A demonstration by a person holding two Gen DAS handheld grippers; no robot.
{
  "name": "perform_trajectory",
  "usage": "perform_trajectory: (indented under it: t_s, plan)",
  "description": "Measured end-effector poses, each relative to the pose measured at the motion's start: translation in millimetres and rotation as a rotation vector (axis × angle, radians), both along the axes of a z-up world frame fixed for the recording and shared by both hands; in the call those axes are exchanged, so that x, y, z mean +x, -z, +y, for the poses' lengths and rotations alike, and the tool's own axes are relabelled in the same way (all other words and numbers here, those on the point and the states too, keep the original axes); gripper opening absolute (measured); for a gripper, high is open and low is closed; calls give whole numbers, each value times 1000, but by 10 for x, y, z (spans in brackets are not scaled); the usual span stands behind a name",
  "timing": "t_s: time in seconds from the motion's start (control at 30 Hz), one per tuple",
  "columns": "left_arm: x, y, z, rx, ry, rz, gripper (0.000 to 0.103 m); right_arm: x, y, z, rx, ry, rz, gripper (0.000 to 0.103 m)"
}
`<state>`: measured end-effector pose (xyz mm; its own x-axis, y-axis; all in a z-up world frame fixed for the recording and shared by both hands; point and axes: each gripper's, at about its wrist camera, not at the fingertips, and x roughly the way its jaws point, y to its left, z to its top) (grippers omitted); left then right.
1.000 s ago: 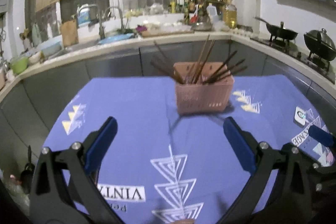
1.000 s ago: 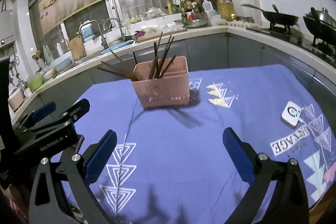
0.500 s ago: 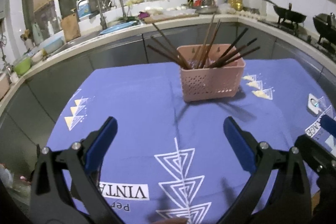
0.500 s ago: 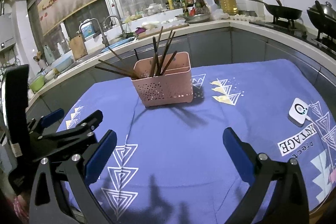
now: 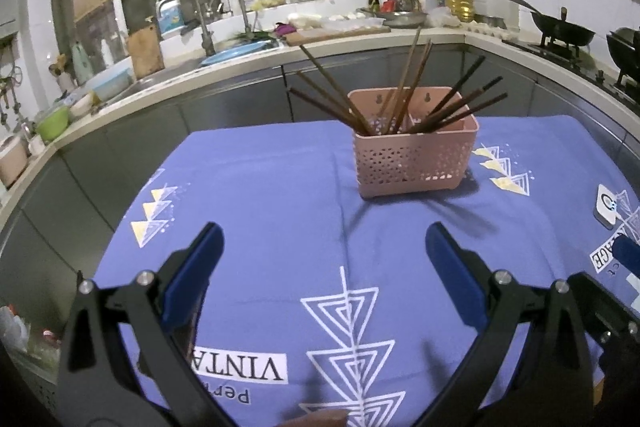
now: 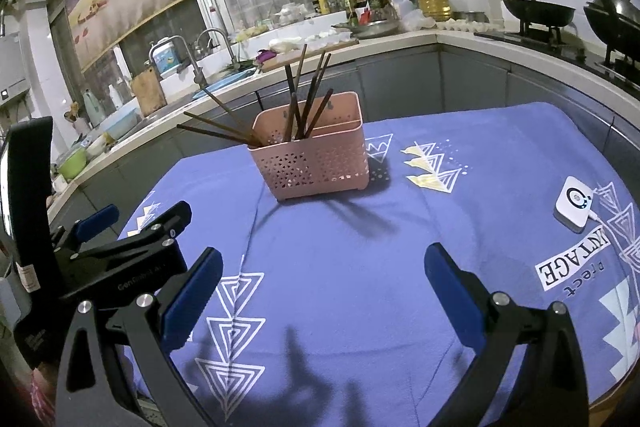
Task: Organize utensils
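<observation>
A pink perforated utensil basket (image 5: 414, 159) stands upright on the blue tablecloth (image 5: 280, 211), far side of centre; it also shows in the right wrist view (image 6: 316, 163). Several dark brown chopsticks (image 5: 404, 95) stick out of it, leaning left, up and right; they also show in the right wrist view (image 6: 304, 99). My left gripper (image 5: 322, 253) is open and empty, well short of the basket. My right gripper (image 6: 322, 271) is open and empty, also short of the basket. The left gripper also shows at the left edge of the right wrist view (image 6: 132, 223).
A small white device (image 6: 574, 203) with a cable lies on the cloth at the right. A kitchen counter (image 5: 240, 67) with sink, bottles and bowls runs behind the table. Woks (image 6: 532, 11) sit on a stove at the far right.
Both grippers have pulled back and risen slightly, so the basket sits lower and clearer in view. Both stay open and empty. The basket and chopsticks have not moved.
</observation>
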<state>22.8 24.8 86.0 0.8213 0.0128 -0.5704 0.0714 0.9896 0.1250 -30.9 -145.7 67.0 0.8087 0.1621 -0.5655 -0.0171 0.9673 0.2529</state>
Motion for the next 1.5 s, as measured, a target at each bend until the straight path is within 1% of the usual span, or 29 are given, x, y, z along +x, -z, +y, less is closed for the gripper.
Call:
perform_trajectory:
  t_s: [0.23,0.47,0.63,1.0,1.5]
  plan:
    - [-22,-21,-5,-25,32,2,97,-1,5,-8,2,3,0,99]
    - [-46,-8,-40,4,18,1,97,-21,6,14,3,-1,-11,99]
    - [-56,-6,-23,-2,7,6,97,-48,-9,45,5,-3,-10,99]
    - [-94,-44,52,3,-22,-19,97,-59,-74,97,1,-16,-23,99]
    - [-97,-64,62,3,-23,-21,97,-104,-133,165,3,-24,-38,99]
